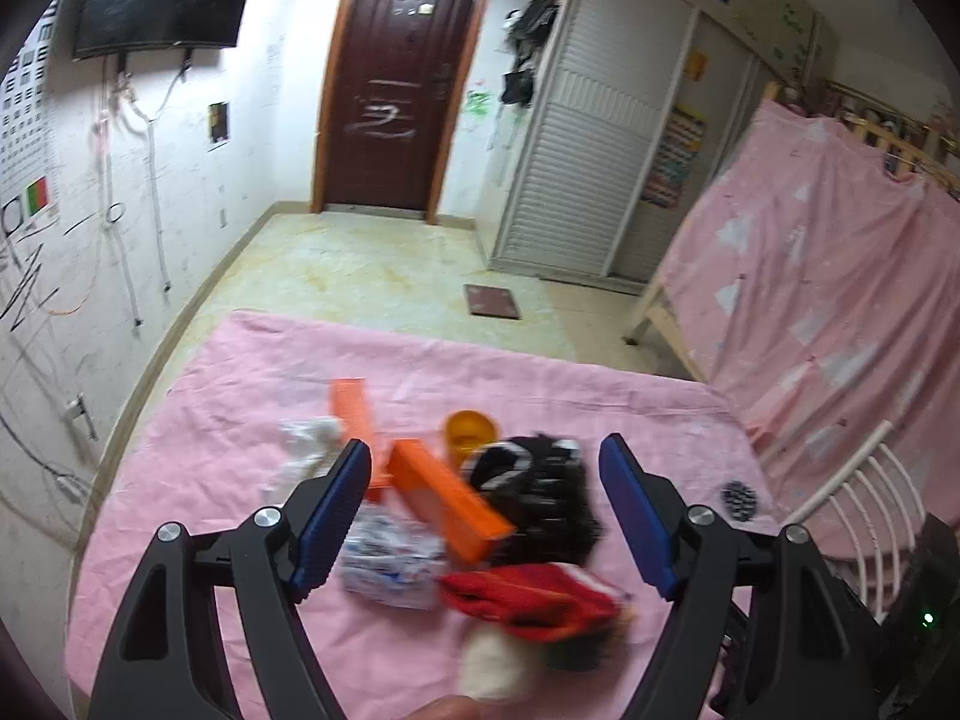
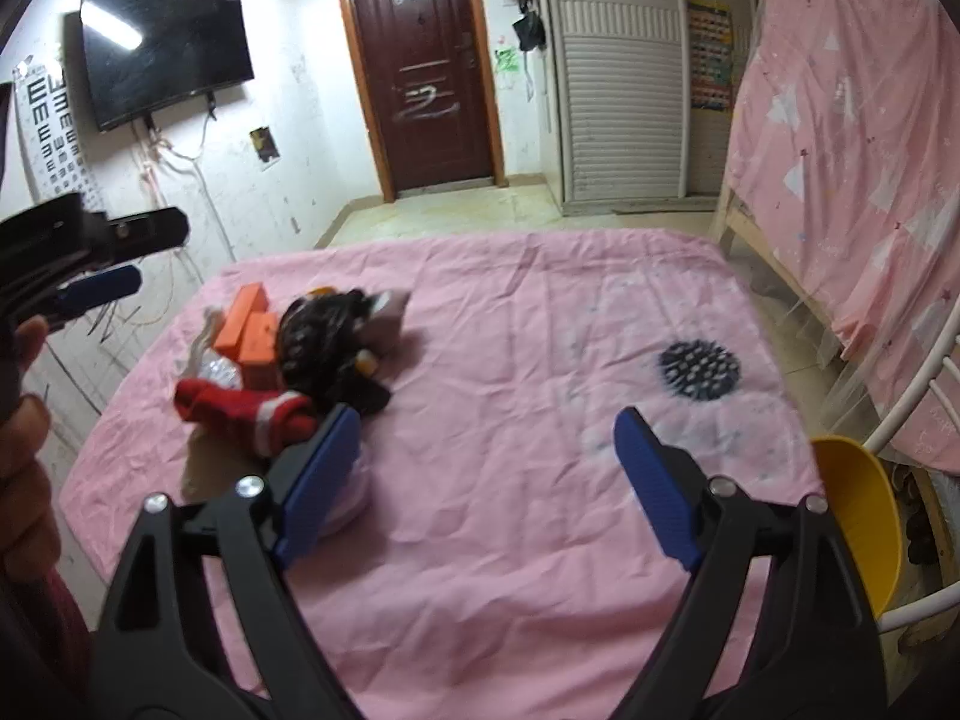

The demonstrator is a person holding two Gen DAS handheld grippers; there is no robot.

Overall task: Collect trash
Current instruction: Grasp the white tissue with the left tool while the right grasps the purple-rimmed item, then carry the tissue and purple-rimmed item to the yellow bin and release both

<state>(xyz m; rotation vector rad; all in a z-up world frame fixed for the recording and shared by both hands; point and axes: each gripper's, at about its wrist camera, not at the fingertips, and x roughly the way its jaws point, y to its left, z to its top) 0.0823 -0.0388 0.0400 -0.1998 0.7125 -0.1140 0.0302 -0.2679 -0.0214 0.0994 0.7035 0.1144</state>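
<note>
In the left wrist view my left claw (image 1: 483, 516) stands wide open and empty above the trash heap (image 1: 480, 516) on the pink surface (image 1: 240, 420); I should lower it on one piece, maybe the near orange box (image 1: 447, 498), not on the tangle. In the right wrist view my right claw (image 2: 486, 480) is also wide open and empty, with the heap at far left. The yellow bin (image 2: 864, 516) waits near right, the dark patterned disc (image 2: 699, 369) lies apart.

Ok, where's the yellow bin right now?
The yellow bin shows only in the right wrist view, at the lower right, off the pink cloth's edge beside the white chair.
</note>
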